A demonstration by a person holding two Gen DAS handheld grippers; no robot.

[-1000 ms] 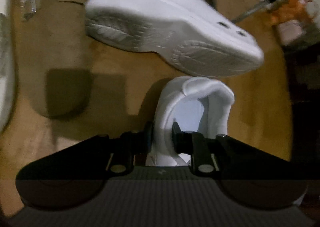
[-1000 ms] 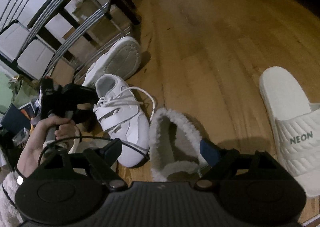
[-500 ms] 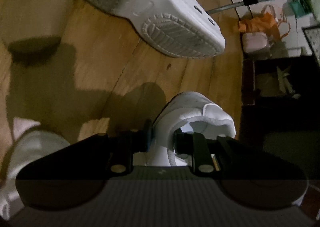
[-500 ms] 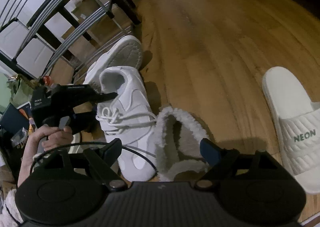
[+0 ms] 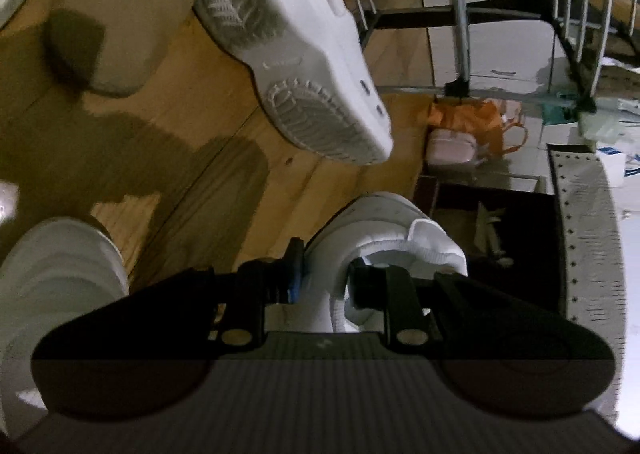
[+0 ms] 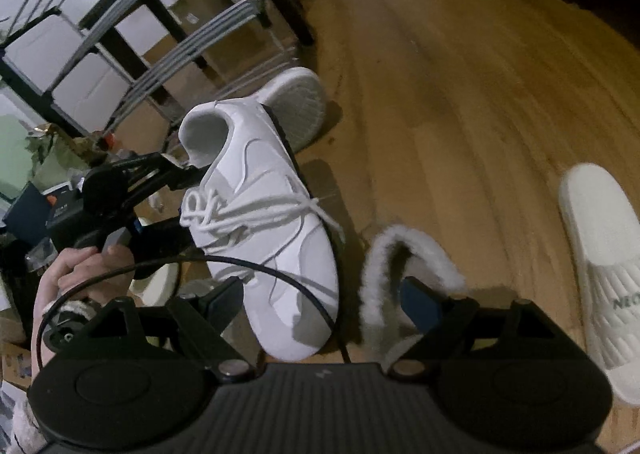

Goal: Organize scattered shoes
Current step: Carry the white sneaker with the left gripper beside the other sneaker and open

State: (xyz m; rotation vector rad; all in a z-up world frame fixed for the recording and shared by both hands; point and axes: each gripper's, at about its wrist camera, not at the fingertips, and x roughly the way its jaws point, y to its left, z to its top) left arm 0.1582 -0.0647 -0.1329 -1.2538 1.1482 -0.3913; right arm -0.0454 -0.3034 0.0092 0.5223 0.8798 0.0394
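My left gripper is shut on the collar of a white laced sneaker and holds it off the wooden floor; the right wrist view shows that sneaker lifted, toe toward me. Its mate, a second white sneaker, lies on its side by the shoe rack, sole showing; it also shows in the right wrist view. My right gripper is open and empty, low over a tan slipper with a white fur rim. A white NEON slide lies at the right.
A black and chrome shoe rack stands at the back left, its bars close behind the fallen sneaker. Bags and clutter sit beside it. Open wooden floor stretches to the right.
My left gripper has lifted the laced sneaker off the floor and swung it heel-first toward the rack. The right gripper has stayed put, open.
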